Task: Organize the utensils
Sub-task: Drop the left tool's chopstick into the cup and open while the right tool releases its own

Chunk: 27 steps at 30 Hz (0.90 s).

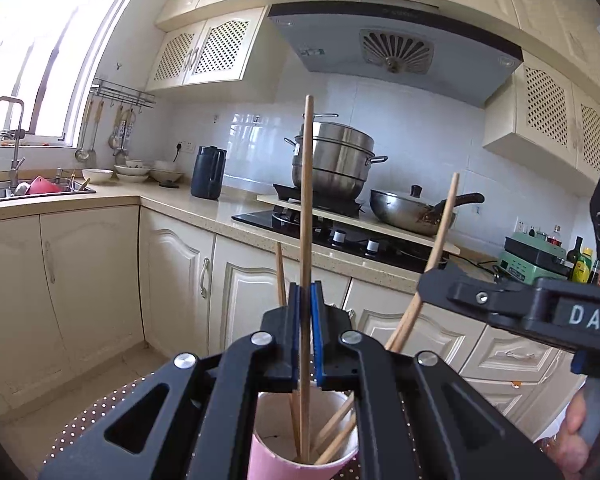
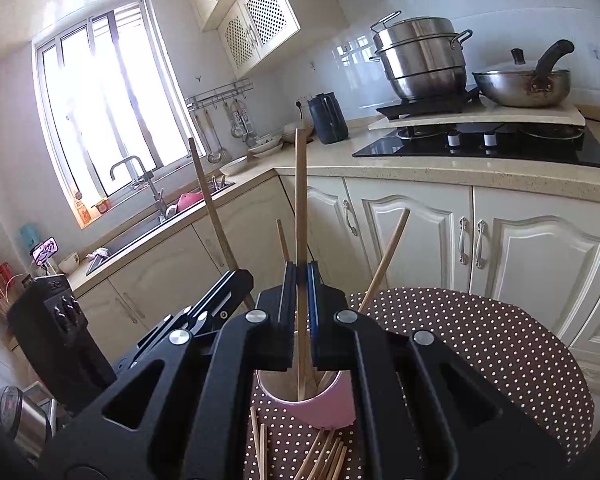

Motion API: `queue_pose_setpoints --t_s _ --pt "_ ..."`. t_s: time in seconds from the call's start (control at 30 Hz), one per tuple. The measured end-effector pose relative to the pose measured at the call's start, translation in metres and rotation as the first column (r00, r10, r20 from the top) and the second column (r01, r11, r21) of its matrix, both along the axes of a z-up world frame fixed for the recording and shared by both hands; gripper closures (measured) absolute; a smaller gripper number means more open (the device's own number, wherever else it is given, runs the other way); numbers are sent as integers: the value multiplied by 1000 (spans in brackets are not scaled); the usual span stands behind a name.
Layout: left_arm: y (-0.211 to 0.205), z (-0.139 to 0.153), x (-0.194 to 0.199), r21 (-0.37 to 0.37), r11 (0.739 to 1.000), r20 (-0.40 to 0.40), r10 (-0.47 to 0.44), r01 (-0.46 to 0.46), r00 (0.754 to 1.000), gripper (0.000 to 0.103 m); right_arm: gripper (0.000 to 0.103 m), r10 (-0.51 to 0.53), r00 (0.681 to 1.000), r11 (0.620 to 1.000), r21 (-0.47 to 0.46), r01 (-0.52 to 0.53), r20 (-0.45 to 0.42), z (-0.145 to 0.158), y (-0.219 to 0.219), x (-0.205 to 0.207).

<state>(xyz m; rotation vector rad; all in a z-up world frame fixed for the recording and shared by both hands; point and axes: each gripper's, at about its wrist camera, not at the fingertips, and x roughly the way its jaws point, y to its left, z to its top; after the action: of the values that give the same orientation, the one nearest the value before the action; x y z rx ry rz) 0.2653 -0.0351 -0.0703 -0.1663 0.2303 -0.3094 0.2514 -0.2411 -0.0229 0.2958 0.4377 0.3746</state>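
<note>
A pink cup stands on the brown polka-dot table and holds several wooden chopsticks. My left gripper is shut on an upright chopstick whose lower end is inside the cup. My right gripper is shut on another chopstick, which also reaches down into the cup. Each gripper shows in the other's view: the right gripper with its tilted stick, the left gripper with its stick. Several loose chopsticks lie on the cloth in front of the cup.
Behind the table runs an L-shaped counter with cream cabinets, a black hob, a steel steamer pot, a wok, a dark kettle and a sink. A hand grips the right tool's handle.
</note>
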Motion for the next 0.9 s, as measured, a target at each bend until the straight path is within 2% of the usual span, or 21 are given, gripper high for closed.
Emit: queue_pose_setpoints --t_s 0.1,0.13,0.17,0.37,0.63,0.77,0.9 --pt "0 -1 -3 20 1000 -14 -1 1 1000 92 97 0 1000 1000 0 0 -13 -4 3 1" --pt "0 -1 -4 27 1000 -18 2 -1 1000 79 97 1 1000 1000 0 -1 -17 -6 4 2" --pt "1 -2 -6 34 999 -19 5 -5 1000 73 97 2 1000 1000 2 -2 -21 -7 4 1" --pt "6 1 -16 52 999 -5 16 -16 1000 73 97 2 999 1000 15 -1 -32 -10 4 0" --pt "19 5 -28 82 995 -4 60 -60 998 68 96 3 999 1000 14 -2 -37 -16 10 0" --pt "26 6 -30 84 994 -35 80 -77 996 68 96 25 998 999 25 -23 -62 -23 18 3" --pt "33 11 -37 91 992 -33 95 -92 995 68 95 23 998 999 42 -21 -57 -25 19 -1"
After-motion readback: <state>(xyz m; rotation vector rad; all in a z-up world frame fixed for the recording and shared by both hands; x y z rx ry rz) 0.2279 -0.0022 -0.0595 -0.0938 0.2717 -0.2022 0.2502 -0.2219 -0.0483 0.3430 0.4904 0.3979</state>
